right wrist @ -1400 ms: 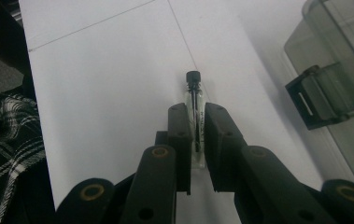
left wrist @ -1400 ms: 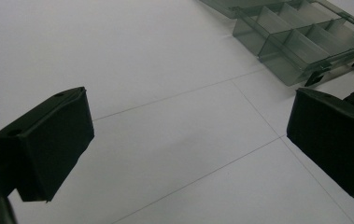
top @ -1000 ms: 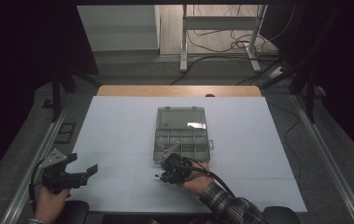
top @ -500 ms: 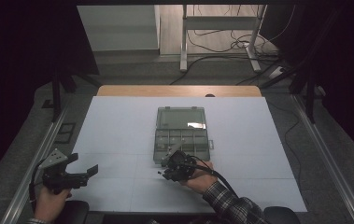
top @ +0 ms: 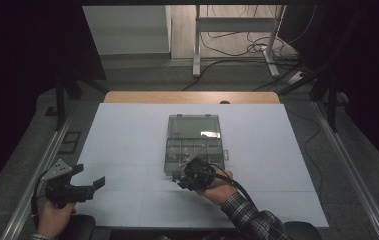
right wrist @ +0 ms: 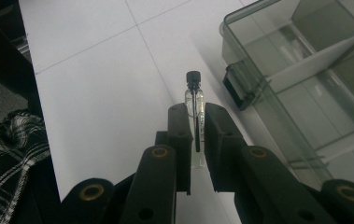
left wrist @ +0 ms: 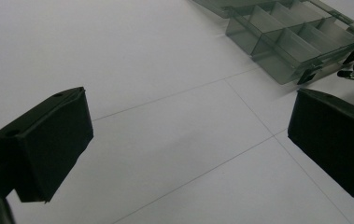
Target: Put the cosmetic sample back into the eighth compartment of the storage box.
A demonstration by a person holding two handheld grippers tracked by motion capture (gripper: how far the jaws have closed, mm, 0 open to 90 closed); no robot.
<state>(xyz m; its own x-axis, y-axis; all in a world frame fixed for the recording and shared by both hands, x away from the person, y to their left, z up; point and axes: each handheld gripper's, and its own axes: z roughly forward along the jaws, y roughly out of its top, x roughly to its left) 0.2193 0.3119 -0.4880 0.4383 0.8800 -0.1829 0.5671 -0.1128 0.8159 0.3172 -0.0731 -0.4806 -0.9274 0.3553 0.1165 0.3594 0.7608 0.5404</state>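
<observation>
A clear plastic organiser box [top: 195, 150] lies with its lid back in the middle of the white table, its divided compartments showing in the left gripper view [left wrist: 296, 42] and the right gripper view [right wrist: 315, 79]. My right gripper [top: 193, 175] hovers at the box's near left corner. It is shut on a small glass vial [right wrist: 194, 100] with a black cap, which sticks out past the fingertips [right wrist: 179, 116]. My left gripper [top: 88, 176] rests at the table's near left edge, far from the box. Its jaws stand wide open over bare table [left wrist: 188, 140].
The box's lid [top: 194, 126] lies flat behind the tray. A plaid sleeve [top: 247, 215] reaches in from the bottom. The table's wooden far edge [top: 192, 97] and metal side rails [top: 347, 165] bound the white surface. Cables lie on the floor beyond.
My right gripper has crept slightly toward the box's near edge with the vial still in it. The left gripper has stayed put.
</observation>
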